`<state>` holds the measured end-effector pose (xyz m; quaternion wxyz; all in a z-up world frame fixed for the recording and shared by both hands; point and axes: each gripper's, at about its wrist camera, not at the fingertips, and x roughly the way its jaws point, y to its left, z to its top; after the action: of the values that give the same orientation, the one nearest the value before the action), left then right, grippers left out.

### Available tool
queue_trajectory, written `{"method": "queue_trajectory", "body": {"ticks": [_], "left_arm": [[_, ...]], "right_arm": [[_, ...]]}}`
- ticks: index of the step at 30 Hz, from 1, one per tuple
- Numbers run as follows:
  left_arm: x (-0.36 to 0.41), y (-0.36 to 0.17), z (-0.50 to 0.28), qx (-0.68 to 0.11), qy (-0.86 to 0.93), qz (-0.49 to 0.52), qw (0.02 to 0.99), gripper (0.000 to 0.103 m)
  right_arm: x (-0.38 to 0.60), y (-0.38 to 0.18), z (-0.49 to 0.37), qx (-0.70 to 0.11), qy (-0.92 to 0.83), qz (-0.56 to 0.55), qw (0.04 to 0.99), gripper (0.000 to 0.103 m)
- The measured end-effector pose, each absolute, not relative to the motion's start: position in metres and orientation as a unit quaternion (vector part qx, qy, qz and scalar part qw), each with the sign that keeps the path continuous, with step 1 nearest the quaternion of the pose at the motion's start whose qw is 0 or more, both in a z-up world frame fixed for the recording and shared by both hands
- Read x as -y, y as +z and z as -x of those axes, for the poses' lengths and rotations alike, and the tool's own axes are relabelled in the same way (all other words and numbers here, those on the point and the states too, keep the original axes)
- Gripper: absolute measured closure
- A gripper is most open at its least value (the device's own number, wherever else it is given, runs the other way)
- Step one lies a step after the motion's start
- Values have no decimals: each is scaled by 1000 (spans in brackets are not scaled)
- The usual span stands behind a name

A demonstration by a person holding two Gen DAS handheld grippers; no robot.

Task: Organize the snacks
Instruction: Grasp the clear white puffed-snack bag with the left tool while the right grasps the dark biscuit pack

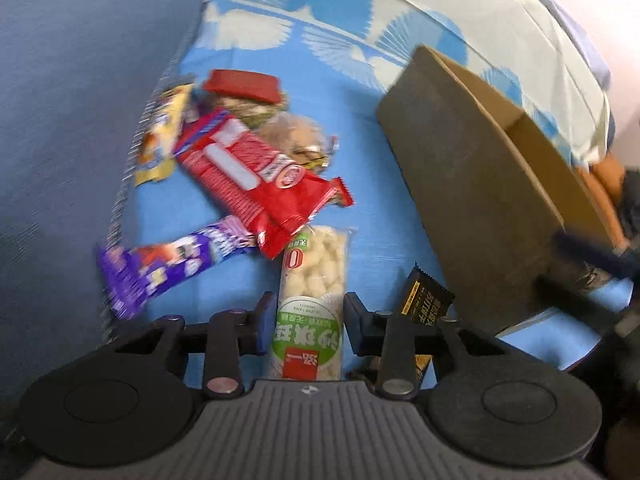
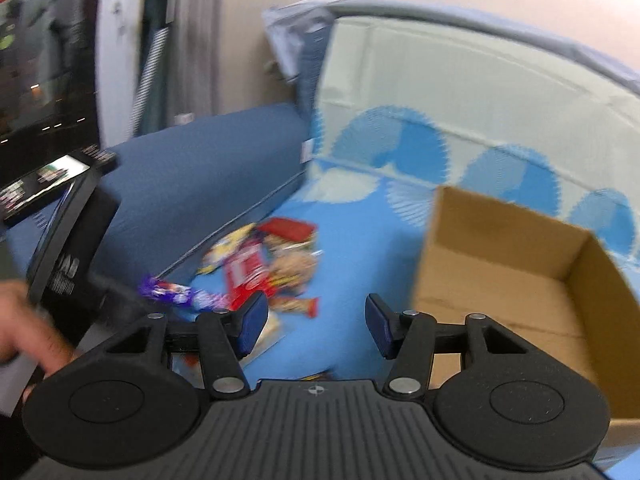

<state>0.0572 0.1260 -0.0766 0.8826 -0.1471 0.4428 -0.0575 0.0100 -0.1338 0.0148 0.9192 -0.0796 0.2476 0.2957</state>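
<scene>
A pile of snacks lies on a blue patterned cloth. In the left wrist view my left gripper [image 1: 308, 316] is open, its fingers on either side of a long clear pack of white puffed snacks with a green label [image 1: 312, 292]. A red wafer pack [image 1: 256, 172], a purple candy pack [image 1: 160, 268] and a black-and-gold packet [image 1: 424, 300] lie close by. An open brown cardboard box [image 1: 472, 184] stands to the right. In the right wrist view my right gripper [image 2: 316, 320] is open and empty above the cloth, left of the box [image 2: 516, 276], with the snack pile [image 2: 260, 272] ahead.
A dark blue cushion [image 1: 80, 120] borders the snacks on the left. A pale blue-and-white bed cover [image 2: 440, 92] lies behind the box. The other handheld gripper and a hand [image 2: 24, 320] show at the left of the right wrist view.
</scene>
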Motion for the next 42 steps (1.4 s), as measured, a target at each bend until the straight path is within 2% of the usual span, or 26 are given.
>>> {"method": "queue_trajectory", "body": {"ticks": [6,11,13,15,19,22,26,29,32,34,35,42], "left_arm": [[-127,-62,-37,-432,-32,141,890,64],[-127,-68,-45,-453,-29,146,879,64],[-127,-71,-49,-459,-29,146,876,64],[-129,-71,-50,-459,-31,151,875,64],[-128,-71,-49,-457,-35,154,875,60],[-127,-72,-50,-459,-32,152,875,57],[-125,-72,-51,-462,-27,144,875,56],[-126,-72,-52,-464,-25,141,874,55],[-125,-73,-53,-466,-24,136,874,53],[-123,-73,-53,-468,-24,132,874,51],[-122,-73,-54,-469,-25,131,873,51],[-118,-74,-55,-472,-28,123,872,51]], "right_arm": [[106,-25,-13,-318,304,95,893,47],[96,-53,-32,-388,254,70,883,44],[98,-61,-37,-416,243,43,875,33],[101,-69,-41,-431,226,24,873,26],[98,-73,-50,-448,228,-10,864,22],[90,-77,-51,-443,238,5,865,16],[80,-80,-51,-430,247,40,867,15],[76,-80,-48,-422,250,72,869,21],[80,-77,-42,-414,262,82,868,39],[82,-75,-37,-408,272,93,866,57],[83,-74,-35,-406,277,98,866,59],[95,-72,-24,-387,299,121,864,61]]}}
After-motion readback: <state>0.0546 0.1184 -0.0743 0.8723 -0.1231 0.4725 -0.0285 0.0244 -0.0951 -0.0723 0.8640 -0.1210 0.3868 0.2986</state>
